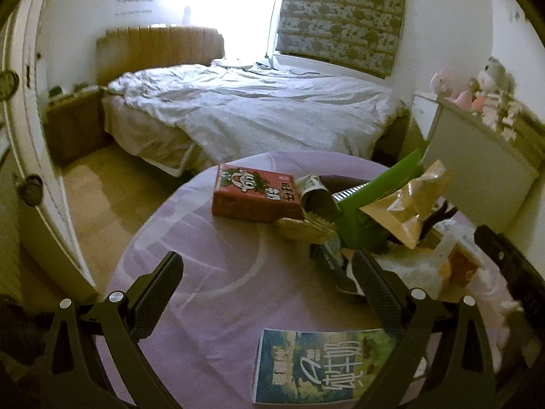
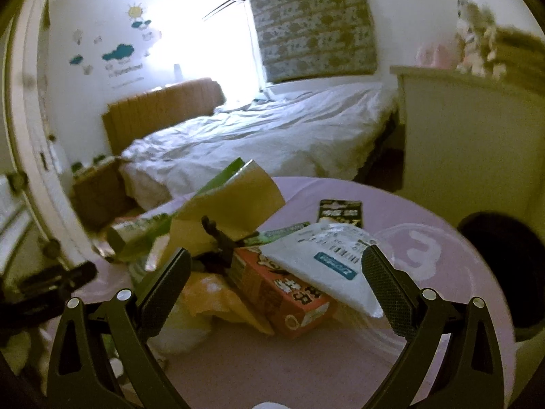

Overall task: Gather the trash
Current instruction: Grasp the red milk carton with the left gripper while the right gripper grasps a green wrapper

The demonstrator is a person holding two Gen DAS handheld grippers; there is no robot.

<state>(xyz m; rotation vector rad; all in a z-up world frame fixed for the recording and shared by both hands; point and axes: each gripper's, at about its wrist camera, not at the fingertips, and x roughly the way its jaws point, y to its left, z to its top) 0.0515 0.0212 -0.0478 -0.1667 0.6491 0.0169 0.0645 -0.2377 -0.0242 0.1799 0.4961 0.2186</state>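
A heap of trash lies on a round table with a lilac cloth (image 1: pixel 204 266). In the left wrist view the heap holds a red carton (image 1: pixel 253 192), a green packet (image 1: pixel 378 187), a tan snack bag (image 1: pixel 408 204) and a crumpled wrapper (image 1: pixel 303 228). My left gripper (image 1: pixel 267 271) stands open above the cloth, just left of the heap. In the right wrist view my right gripper (image 2: pixel 277 266) is open around an orange box (image 2: pixel 279 293), a white plastic mailer (image 2: pixel 327 259) and a tan bag (image 2: pixel 231 201). A black packet (image 2: pixel 340 211) lies farther back. Neither gripper holds anything.
A book with a blue-green cover (image 1: pixel 323 364) lies on the table's near side. Behind the table stands a bed with white bedding (image 1: pixel 252 109); a white cabinet (image 1: pixel 477 170) with soft toys is at the right. A dark round bin (image 2: pixel 500 266) sits right of the table.
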